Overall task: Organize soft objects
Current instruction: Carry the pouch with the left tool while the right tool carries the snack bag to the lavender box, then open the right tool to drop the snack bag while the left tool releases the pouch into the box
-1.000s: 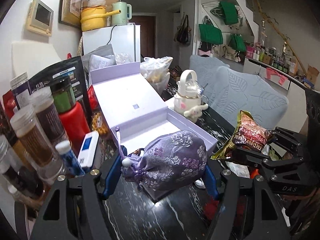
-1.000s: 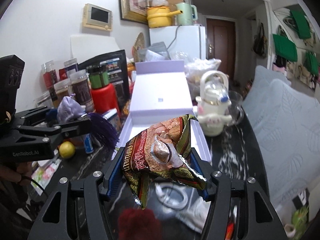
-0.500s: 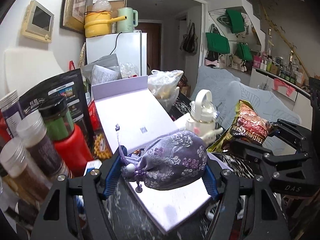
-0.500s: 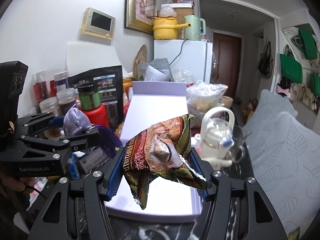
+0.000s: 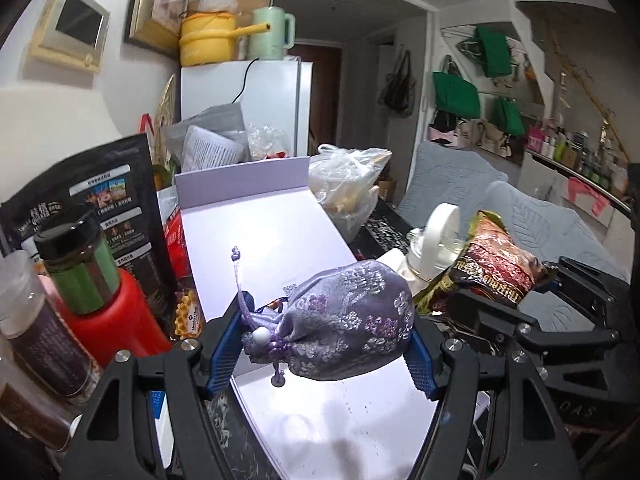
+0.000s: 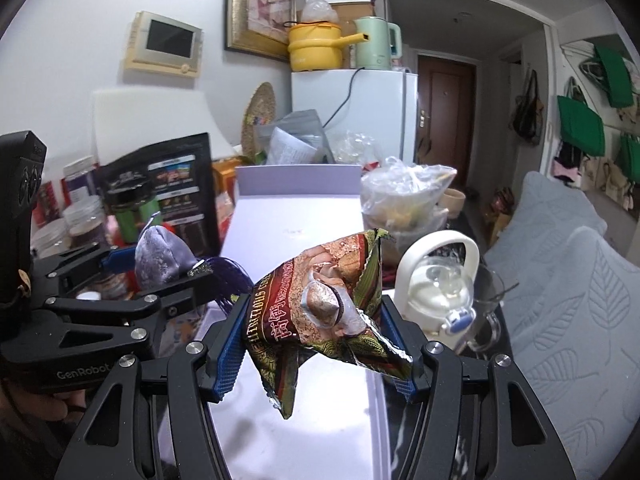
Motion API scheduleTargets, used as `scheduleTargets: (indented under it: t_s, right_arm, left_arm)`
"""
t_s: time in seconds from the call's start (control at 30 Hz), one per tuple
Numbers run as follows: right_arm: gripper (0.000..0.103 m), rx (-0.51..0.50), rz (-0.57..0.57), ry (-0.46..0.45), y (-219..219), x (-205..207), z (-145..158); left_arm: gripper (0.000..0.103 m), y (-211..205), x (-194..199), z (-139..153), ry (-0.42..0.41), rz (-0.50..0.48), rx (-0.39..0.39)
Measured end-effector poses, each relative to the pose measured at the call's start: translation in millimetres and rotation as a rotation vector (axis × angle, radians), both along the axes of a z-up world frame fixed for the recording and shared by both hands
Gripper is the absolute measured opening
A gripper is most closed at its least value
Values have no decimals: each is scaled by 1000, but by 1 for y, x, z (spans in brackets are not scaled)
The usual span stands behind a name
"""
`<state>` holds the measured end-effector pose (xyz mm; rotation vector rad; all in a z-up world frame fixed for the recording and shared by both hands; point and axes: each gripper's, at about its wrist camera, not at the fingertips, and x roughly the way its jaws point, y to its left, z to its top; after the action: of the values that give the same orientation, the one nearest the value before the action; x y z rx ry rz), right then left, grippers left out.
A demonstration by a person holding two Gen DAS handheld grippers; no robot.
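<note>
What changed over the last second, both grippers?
Both grippers moved forward over the open lavender box: it has slid from ahead of them to beneath them. Nothing was taken or released. The left gripper still clamps the purple pouch, and the right gripper still clamps the snack packet.

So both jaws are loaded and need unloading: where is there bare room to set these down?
The lavender box has a bare white floor under the purple pouch and snack bag. Crowded: jars along its left, teapot and plastic bag along its right.
</note>
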<state>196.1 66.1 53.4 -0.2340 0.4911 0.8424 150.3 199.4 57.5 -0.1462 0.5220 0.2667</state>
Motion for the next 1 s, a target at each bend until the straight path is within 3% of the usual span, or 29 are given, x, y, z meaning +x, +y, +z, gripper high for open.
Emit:
scheduleTargets:
  t_s: [0.63, 0.7, 0.77, 0.8, 1.0]
  right_arm:
    - [62, -112, -33, 32, 26, 36, -39]
    - [64, -131, -29, 35, 30, 36, -43]
    - [83, -148, -41, 28, 33, 36, -45]
    - [87, -155, -48, 23, 34, 37, -46]
    - [88, -182, -87, 20, 33, 43, -50]
  left_arm:
    - [71, 30, 44, -46, 156, 137, 3]
    - [73, 34, 49, -51, 183, 135, -18]
    - [74, 37, 53, -56, 207, 135, -40]
    - [75, 39, 55, -59, 223, 143, -46]
    - [78, 40, 59, -64, 263, 179, -26]
